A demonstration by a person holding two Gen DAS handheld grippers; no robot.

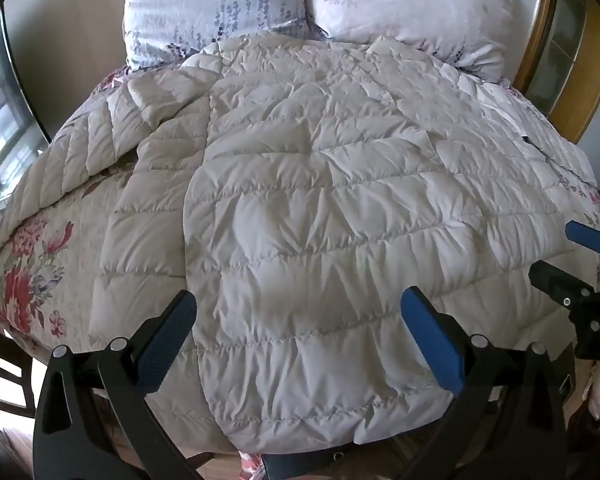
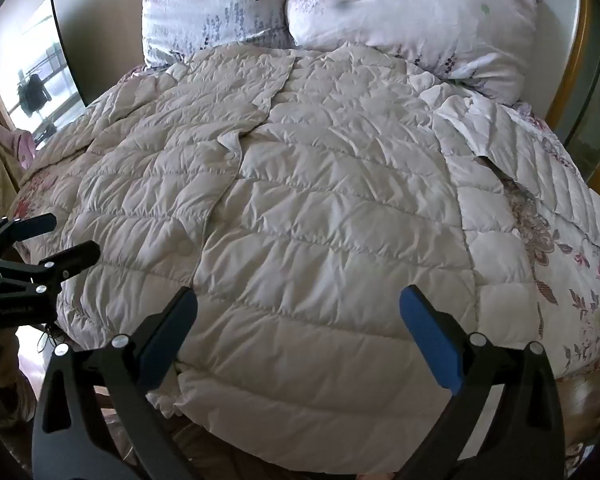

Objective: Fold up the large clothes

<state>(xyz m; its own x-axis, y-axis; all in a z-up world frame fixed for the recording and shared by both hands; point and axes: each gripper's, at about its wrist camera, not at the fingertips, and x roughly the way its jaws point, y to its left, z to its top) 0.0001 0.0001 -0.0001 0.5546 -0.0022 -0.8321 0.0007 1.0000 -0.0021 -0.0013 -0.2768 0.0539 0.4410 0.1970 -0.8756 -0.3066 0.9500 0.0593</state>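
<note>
A large quilted down coat (image 1: 300, 184) in pale beige lies spread flat on the bed (image 1: 32, 272), front side up, its collar end toward the two floral pillows (image 1: 220, 4) at the head and its hem hanging just over the foot edge. Seen from the coat, one sleeve (image 1: 68, 152) stretches out to its left side across the flowered bedspread, and the other sleeve (image 2: 540, 168) lies along its right side, rumpled near the shoulder. The front opening (image 2: 228, 184) runs down the coat's middle, one panel lapped over the other.

The left tongs (image 1: 298, 316) hover over the coat's hem, both blue-padded fingers spread wide with nothing between them. The right tongs (image 2: 298, 316) hang over the hem too, further toward the coat's right side, likewise spread apart and grasping nothing. Each pair of tongs shows at the edge of the other's view, near the coat's lower corners. A window (image 2: 40, 80) stands beyond the coat's left sleeve, and a wooden frame (image 2: 572, 60) beyond its right sleeve.
</note>
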